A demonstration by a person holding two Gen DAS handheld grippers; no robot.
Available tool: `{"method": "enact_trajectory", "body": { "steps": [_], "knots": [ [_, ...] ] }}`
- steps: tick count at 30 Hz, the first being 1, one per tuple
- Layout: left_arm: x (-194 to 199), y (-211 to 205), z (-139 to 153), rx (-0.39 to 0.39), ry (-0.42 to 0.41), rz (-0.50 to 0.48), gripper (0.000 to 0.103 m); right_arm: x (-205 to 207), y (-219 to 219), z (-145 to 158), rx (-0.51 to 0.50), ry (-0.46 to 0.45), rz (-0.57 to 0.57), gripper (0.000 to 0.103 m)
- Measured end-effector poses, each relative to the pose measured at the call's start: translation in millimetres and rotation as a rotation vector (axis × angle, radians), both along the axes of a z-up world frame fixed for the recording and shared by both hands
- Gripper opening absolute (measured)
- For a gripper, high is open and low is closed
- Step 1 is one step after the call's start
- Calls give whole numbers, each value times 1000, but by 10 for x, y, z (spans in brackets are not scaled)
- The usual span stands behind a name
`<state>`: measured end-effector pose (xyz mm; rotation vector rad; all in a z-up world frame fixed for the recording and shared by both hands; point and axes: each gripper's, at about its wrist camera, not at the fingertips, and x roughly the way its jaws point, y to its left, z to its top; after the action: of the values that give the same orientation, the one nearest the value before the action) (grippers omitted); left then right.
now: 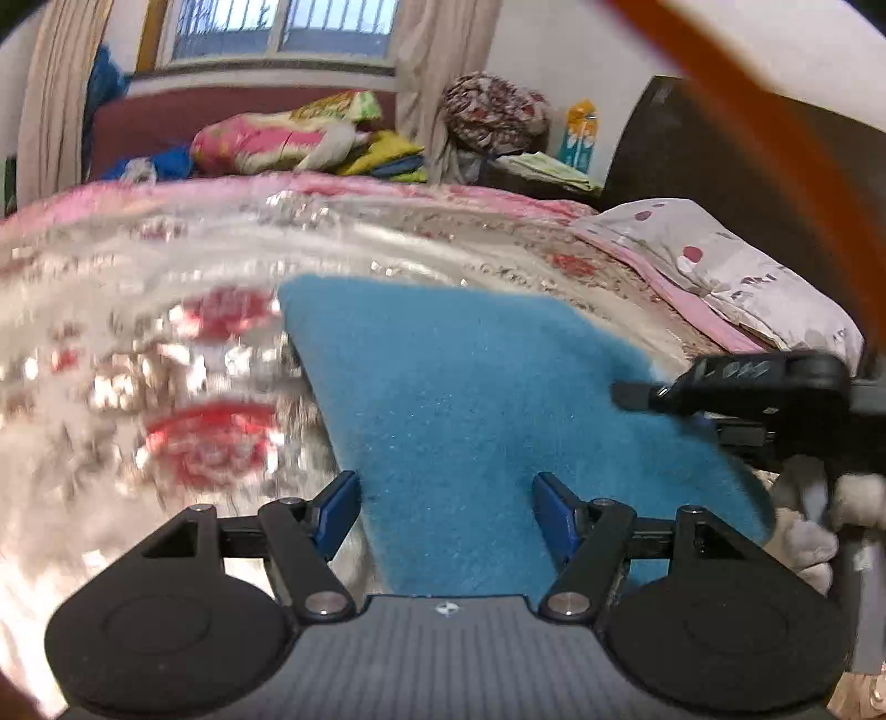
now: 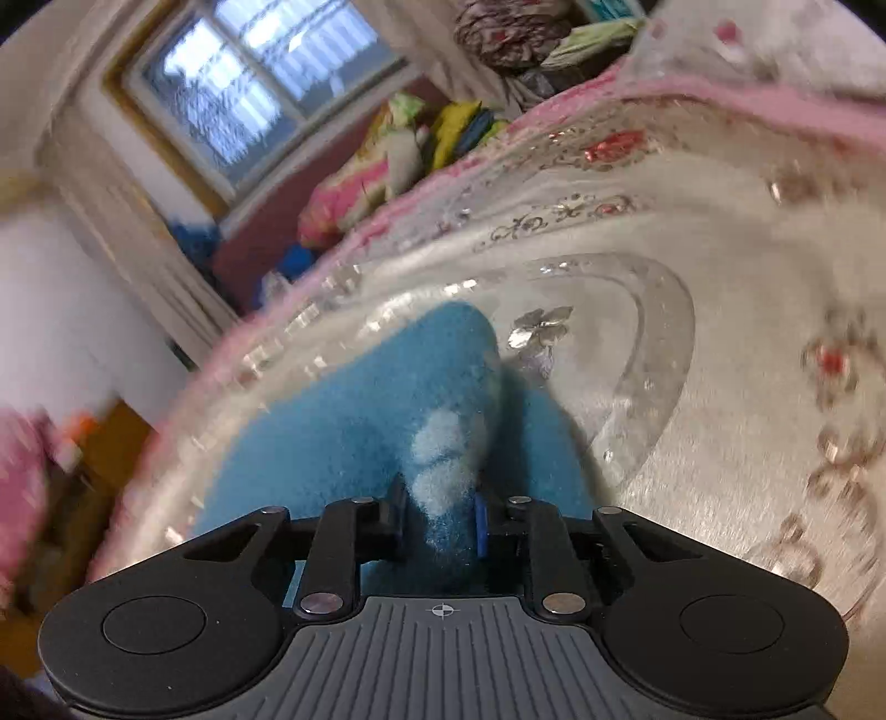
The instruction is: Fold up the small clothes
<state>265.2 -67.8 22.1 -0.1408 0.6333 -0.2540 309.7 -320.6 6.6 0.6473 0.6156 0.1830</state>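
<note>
A fuzzy blue garment [image 1: 470,387] lies spread on the floral bedspread [image 1: 138,360]. My left gripper [image 1: 446,498] hovers over its near edge. The jaws stand wide apart with the cloth below and between them, and the blue pads [image 1: 554,509] are not pressing on it. My right gripper [image 1: 637,396] comes in from the right at the garment's far right corner. In the right wrist view, this right gripper [image 2: 440,515] is shut on a raised fold of the blue garment [image 2: 332,432], which has a white patch [image 2: 443,443] just ahead of the jaws.
A spotted pillow [image 1: 720,271] lies at the bed's right end against a dark headboard [image 1: 720,155]. Folded bedding [image 1: 277,138] is piled past the far side under a window [image 1: 277,27]. A white-gloved hand [image 1: 808,531] holds the right gripper. A blurred orange band [image 1: 775,111] crosses the top right.
</note>
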Motion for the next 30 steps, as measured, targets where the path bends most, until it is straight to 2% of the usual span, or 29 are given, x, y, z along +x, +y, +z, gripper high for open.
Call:
{"method": "enact_trajectory", "body": {
  "steps": [3,6,8,11,13,15,17,20,23,25,27,30],
  "knots": [
    [17,52,-6,-30,16,4,74,6,11,19,-18,0,3,21],
    [19,47,33,-8,7,-2,74,-28,55,121,-34,-5,6,28],
    [20,21,17,-3,9,-5,74,-65,88,241,-52,-25,2,28],
    [40,3,11,-7,15,0,74,-5,228,421,-147,-54,16,32],
    [41,-1,26,-7,16,0,75,144,321,450,-224,-38,27,36],
    [45,6,42,-4,12,-4,75,312,354,428,-251,-9,28,36],
    [44,5,72,-3,0,-11,74,410,310,381,-226,16,7,27],
    [27,2,128,2,-32,-16,74,391,268,356,-231,1,-37,22],
    [9,44,135,-7,-61,-6,77,308,104,202,-147,-20,-99,21],
    [76,77,83,-49,-12,-6,78,341,45,44,-127,-1,-118,23],
    [115,81,74,-69,12,3,78,330,75,108,-158,-7,-115,23],
    [85,78,137,-85,-3,4,77,267,157,285,-255,-38,-113,20]
  ]
}}
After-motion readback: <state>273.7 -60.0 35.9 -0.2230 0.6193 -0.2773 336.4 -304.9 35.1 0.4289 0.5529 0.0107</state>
